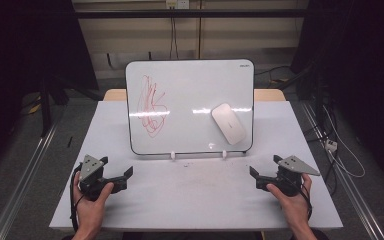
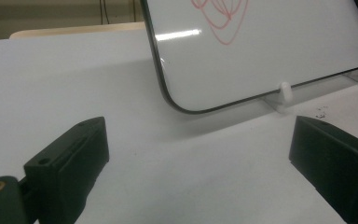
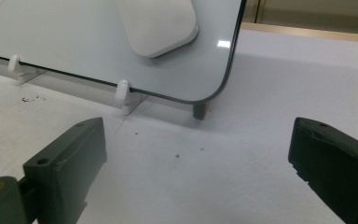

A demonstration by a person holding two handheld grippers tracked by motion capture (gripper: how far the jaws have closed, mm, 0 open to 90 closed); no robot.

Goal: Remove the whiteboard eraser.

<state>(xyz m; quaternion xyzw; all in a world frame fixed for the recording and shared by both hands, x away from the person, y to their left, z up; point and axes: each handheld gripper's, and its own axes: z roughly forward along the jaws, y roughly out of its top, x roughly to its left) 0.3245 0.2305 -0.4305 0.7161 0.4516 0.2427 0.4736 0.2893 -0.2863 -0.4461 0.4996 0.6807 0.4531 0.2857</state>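
A whiteboard (image 1: 190, 90) stands propped and leaning back at the middle of the white table (image 1: 205, 205). Red scribbles (image 1: 150, 107) cover its left part, and a white oval eraser (image 1: 228, 123) clings to its lower right. My left gripper (image 1: 122, 177) rests near the front left, open, pointing toward the board's lower left corner (image 2: 177, 105) with bare table between its jaws. My right gripper (image 1: 256, 178) sits near the front right, open and holding nothing. In the right gripper view, the eraser (image 3: 158, 23) and the board's lower right corner lie ahead of that gripper (image 3: 198, 140).
Two white clips (image 1: 172, 155) (image 3: 122, 91) hold the board's bottom edge. A small dark piece (image 3: 199, 111) sits under its right corner. Dark specks (image 3: 30, 99) dot the table in front. Cables (image 1: 340, 150) lie on the floor right of the table.
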